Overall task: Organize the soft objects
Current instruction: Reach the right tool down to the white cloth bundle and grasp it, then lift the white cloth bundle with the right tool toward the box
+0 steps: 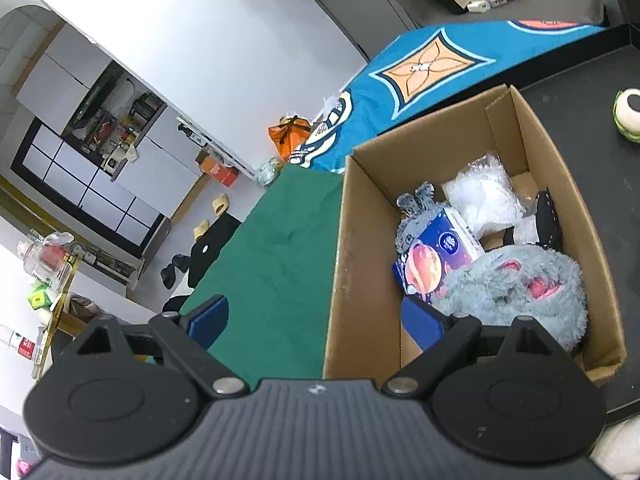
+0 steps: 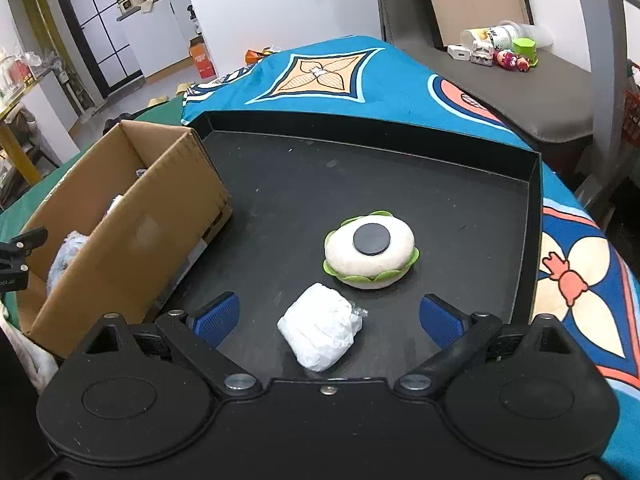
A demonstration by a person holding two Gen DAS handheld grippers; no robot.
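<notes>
A cardboard box point(image 1: 376, 216) holds a grey furry plush point(image 1: 520, 292), a blue tissue pack point(image 1: 436, 256), a clear bag of white stuff point(image 1: 484, 192) and a black-and-white soft item point(image 1: 540, 220). My left gripper point(image 1: 316, 320) is open and empty over the box's near left wall. In the right wrist view the box point(image 2: 132, 232) stands on the left of a black tray point(image 2: 400, 184). A round plush burger point(image 2: 372, 254) and a white wrapped bundle point(image 2: 320, 332) lie on the tray. My right gripper point(image 2: 330, 320) is open, its blue pads either side of the bundle, not touching.
A green cloth point(image 1: 272, 256) lies left of the box. A blue patterned blanket point(image 2: 332, 76) surrounds the tray. Small toys and a cup point(image 2: 500, 48) sit on a grey surface at the back right. The plush burger also shows in the left wrist view point(image 1: 628, 116).
</notes>
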